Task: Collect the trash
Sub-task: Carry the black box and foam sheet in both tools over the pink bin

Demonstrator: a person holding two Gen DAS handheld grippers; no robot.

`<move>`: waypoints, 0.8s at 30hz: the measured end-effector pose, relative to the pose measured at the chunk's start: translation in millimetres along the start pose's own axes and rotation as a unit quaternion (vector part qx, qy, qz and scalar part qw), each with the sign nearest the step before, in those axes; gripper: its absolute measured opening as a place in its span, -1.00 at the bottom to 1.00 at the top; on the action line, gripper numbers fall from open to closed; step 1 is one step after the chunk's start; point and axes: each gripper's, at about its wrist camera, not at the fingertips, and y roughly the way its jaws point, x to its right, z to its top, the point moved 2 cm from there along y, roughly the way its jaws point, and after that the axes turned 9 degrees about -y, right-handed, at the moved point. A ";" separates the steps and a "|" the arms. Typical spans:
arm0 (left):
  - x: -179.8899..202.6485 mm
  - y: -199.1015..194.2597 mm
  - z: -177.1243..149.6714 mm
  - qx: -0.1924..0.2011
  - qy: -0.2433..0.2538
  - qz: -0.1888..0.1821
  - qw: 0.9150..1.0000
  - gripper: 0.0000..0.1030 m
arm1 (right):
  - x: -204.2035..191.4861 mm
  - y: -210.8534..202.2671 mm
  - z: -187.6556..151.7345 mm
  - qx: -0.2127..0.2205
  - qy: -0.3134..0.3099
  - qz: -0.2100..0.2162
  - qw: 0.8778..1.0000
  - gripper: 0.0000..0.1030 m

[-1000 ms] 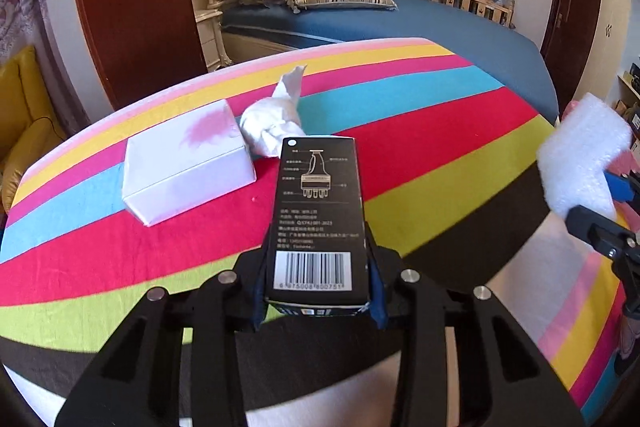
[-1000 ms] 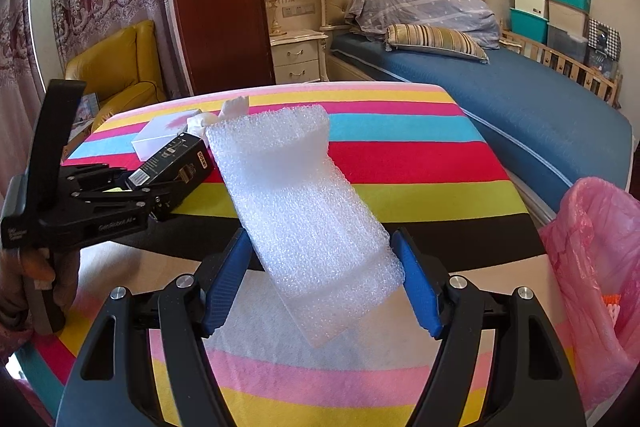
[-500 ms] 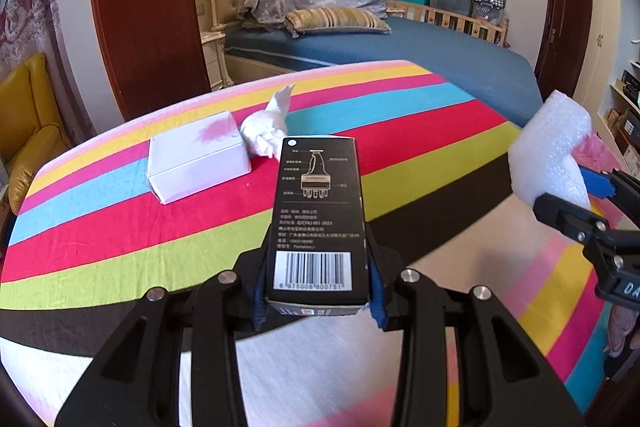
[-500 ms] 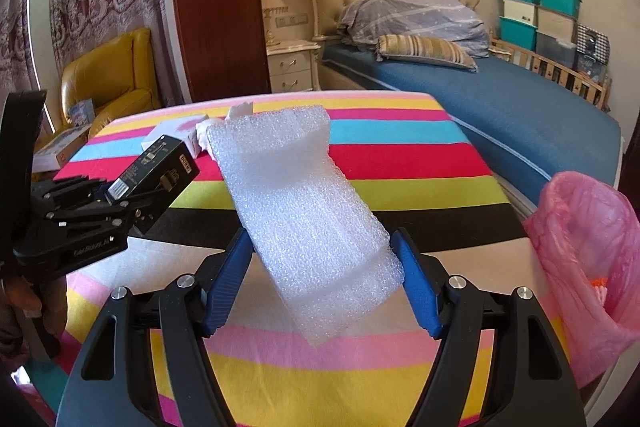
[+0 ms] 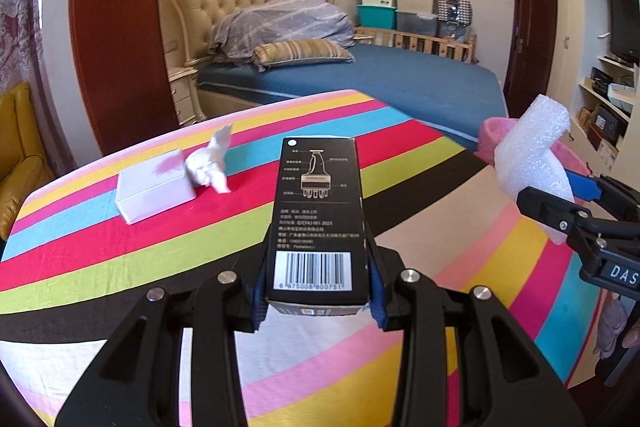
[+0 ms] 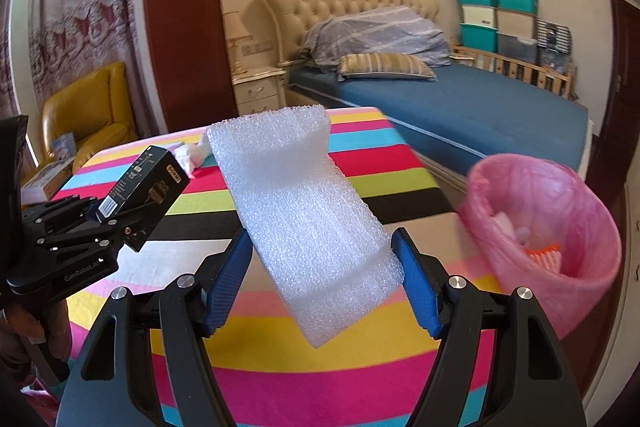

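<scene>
Gripping a black box [image 5: 318, 223] in left jaws, white foam [image 6: 304, 211] (bent) clamped in right jaws, pink bin [image 6: 560, 291] beside

On the black box [image 5: 318, 219] clamped between the left tongs [image 5: 318, 301] — a barcode, a labelled device diagram, small print too fine to read. "GenRobot.AI" along the left tongs' body; "DAS" on the right tongs' [image 6: 322, 281] side.

Both tools [image 5: 318, 291] [image 6: 324, 279] nearer pink bin [image 6: 560, 227].
</scene>
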 end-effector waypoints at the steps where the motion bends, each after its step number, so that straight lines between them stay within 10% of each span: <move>1: 3.9 0.0 -0.1 0.002 0.003 -0.005 1.000 -0.26 | 4.3 -2.7 -1.6 0.003 0.004 -0.007 1.000 0.33; 24: 124.4 27.9 40.0 0.016 0.091 -0.147 0.985 -0.26 | 128.8 -50.2 -14.1 0.044 0.090 -0.137 0.986 0.33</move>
